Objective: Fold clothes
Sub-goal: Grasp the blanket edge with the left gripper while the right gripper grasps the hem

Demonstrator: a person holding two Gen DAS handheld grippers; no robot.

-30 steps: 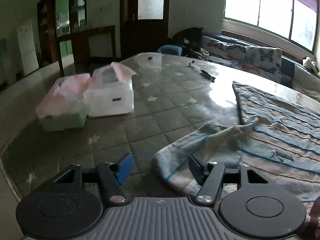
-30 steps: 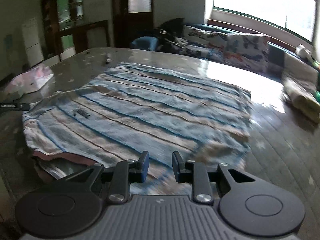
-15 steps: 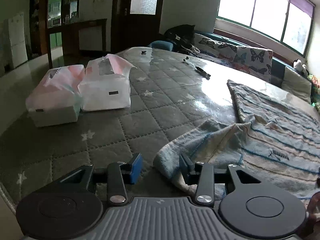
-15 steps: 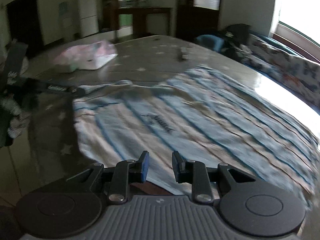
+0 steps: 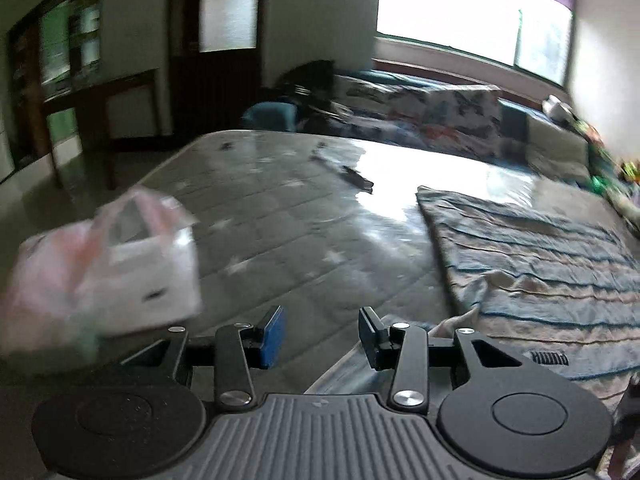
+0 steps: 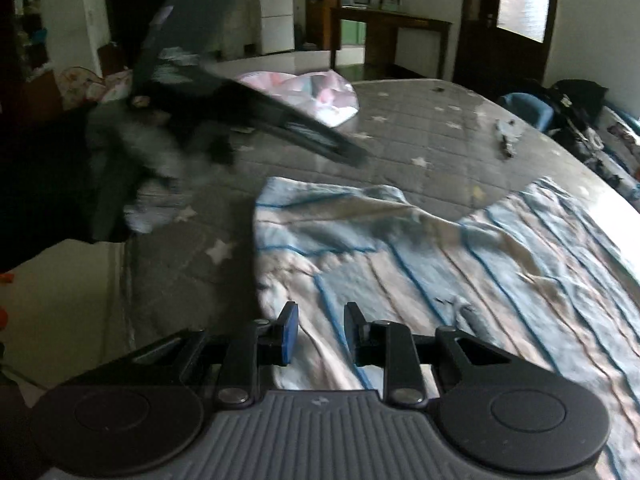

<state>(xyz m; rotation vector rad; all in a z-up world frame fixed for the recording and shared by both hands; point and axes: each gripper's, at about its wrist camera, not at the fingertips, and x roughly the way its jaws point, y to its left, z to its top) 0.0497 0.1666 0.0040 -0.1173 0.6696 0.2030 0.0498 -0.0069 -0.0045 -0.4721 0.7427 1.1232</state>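
Note:
A pale striped shirt (image 5: 540,264) with blue and tan lines lies spread on the grey quilted mattress (image 5: 280,216); it also shows in the right wrist view (image 6: 440,264). My left gripper (image 5: 320,334) is open and empty, above the mattress just left of the shirt's near sleeve. My right gripper (image 6: 318,330) is open and empty, low over the shirt's near corner. The left gripper shows blurred at upper left in the right wrist view (image 6: 256,116).
Two plastic-wrapped packs (image 5: 108,268) lie on the mattress at left; they also show in the right wrist view (image 6: 308,96). Small dark items (image 5: 356,178) lie farther back. A patterned sofa (image 5: 440,108) stands under the window. The mattress edge (image 6: 124,264) drops to floor at left.
My left gripper has swung right and opened a little wider, off the sleeve edge. My right gripper has panned left to the shirt's near corner, still open.

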